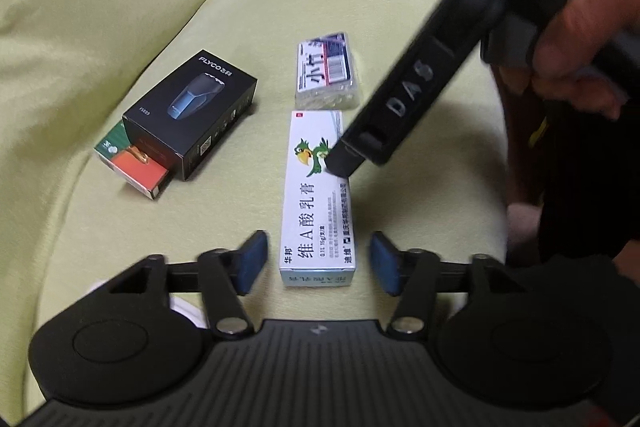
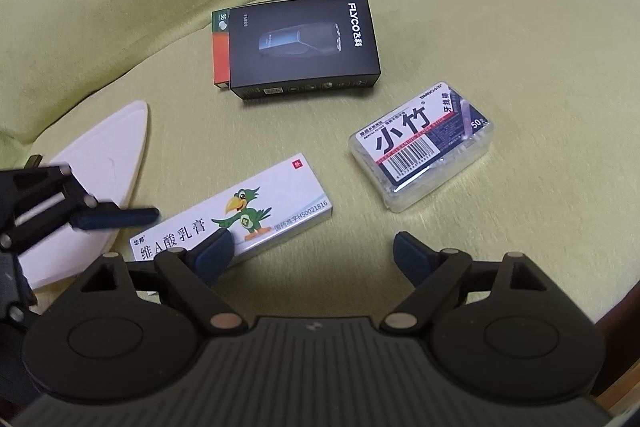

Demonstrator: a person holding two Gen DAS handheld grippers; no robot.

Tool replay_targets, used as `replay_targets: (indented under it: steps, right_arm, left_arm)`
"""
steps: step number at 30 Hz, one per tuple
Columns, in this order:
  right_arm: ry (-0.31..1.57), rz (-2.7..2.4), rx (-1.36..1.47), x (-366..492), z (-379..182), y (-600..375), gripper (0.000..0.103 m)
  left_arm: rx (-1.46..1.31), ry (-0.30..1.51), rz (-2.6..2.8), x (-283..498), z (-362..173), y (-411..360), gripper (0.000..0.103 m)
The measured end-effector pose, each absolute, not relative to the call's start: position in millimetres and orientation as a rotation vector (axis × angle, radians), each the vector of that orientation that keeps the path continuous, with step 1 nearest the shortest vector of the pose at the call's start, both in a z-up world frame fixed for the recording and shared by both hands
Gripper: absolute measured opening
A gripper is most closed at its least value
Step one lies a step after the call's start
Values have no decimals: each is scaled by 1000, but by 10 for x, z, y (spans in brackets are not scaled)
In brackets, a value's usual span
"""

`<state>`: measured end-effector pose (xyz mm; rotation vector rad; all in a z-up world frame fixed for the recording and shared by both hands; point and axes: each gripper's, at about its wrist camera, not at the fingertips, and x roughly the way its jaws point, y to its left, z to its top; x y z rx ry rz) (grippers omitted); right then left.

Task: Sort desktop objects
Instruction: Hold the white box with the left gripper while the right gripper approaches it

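Desktop objects: four boxes lie loose on a yellow-green cushion (image 2: 480,27), no worktop in sight. Sorting looks barely begun, imo; nothing is gripped, no bin visible.

Biggest is the black shaver box (image 2: 304,47), printed "FLYCO" w/ "FS889", lying partly on top of an orange-green box (image 2: 220,59) marked "36"; rest of that label is hidden. The pair may already be one pile, can't say.

Next, the clear floss-pick case (image 2: 420,151), reads "小竹", "牙线棒", "50", w/ barcode, apart from the others.

Smallest: white ointment carton (image 1: 316,195) w/ green parrot, "华邦", "维A酸乳膏", "15g", "国药准字H50021816".

Left tongs (image 1: 316,259) spread, pads either side of the carton's near end, not touching. Right tongs (image 2: 312,251) also spread, one pad over the carton's top. Prob. this carton goes next; floss case still left.

A white flat thing (image 2: 108,163) sits by the carton, unclear what.
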<state>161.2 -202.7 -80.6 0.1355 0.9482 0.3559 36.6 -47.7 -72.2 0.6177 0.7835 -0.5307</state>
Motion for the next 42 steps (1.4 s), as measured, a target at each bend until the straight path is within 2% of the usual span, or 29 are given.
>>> replay_targets:
  steps: [11, 13, 15, 24, 42]
  right_arm:
    - [972, 346, 53, 1583, -822, -2029, 87]
    - [971, 345, 54, 1585, -822, -2023, 87]
    - [970, 343, 52, 1586, -823, -2018, 87]
    - [918, 361, 91, 1532, -752, -2090, 83]
    - [880, 421, 117, 1477, -692, -2128, 82]
  left_arm:
    - [448, 840, -579, 569, -669, -291, 67]
    - [454, 869, -591, 607, -721, -315, 63]
    - [465, 887, -600, 618, -763, -350, 50]
    - [597, 842, -580, 479, -780, -489, 49]
    - [741, 787, -623, 418, -799, -579, 50]
